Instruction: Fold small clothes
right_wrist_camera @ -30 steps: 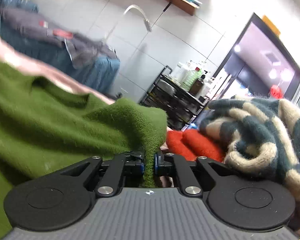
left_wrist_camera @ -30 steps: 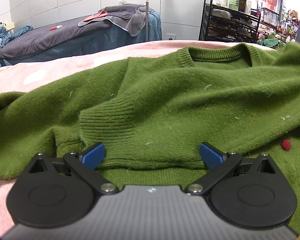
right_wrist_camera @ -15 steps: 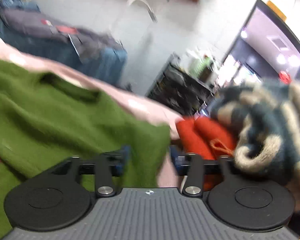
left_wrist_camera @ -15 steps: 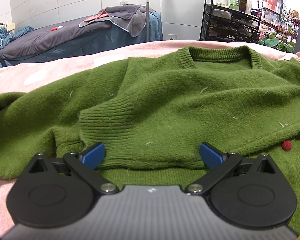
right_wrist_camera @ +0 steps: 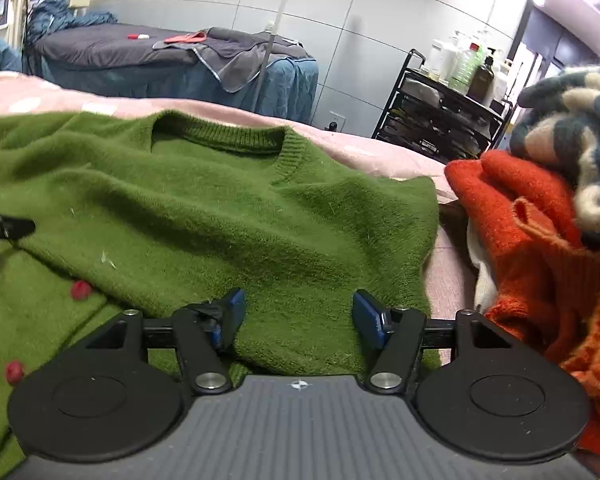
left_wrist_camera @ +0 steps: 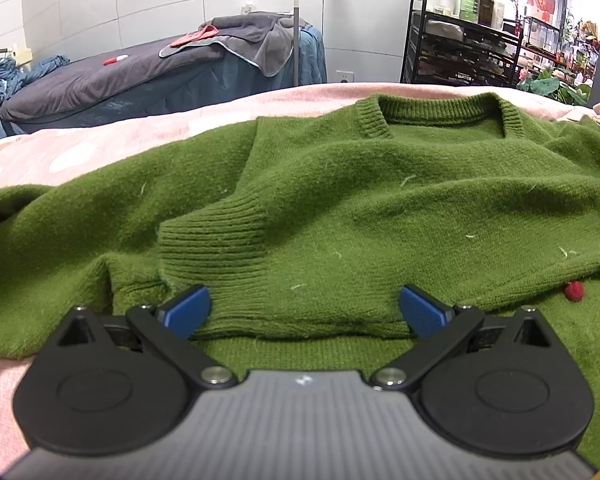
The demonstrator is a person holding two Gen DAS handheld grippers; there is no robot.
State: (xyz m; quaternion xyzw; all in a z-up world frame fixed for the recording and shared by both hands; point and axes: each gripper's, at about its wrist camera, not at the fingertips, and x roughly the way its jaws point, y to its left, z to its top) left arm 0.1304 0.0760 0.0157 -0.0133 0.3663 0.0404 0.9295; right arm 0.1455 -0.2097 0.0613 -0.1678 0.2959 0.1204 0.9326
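We look along two hand-held grippers at a green sweater [left_wrist_camera: 340,208] spread on a bed with a pink cover [left_wrist_camera: 112,140], its round collar at the far side. Both sleeves are already folded across the body; one ribbed cuff [left_wrist_camera: 216,240] lies just ahead of the left gripper [left_wrist_camera: 304,308]. Its blue fingers [left_wrist_camera: 188,310] stand wide apart, and they appear to rest on the knit without pinching it.

The right gripper [right_wrist_camera: 298,312] sits at the sweater's right side, its fingers [right_wrist_camera: 366,314] opening and already wide, with the folded edge lying between them but not pressed. Just to the right, an orange knit [right_wrist_camera: 532,248] and a striped knit [right_wrist_camera: 576,132] are heaped near that edge.

We judge the sleeve folds done and the lengthwise fold next. To do it well, we would let both grippers take the near hem at matching points, lift evenly, and carry it toward the collar so the sleeves stay trapped inside. We cannot see the hem itself, which lies under the gripper bodies. The red pompoms [right_wrist_camera: 80,290] near the front may snag, so a slow lift suits.
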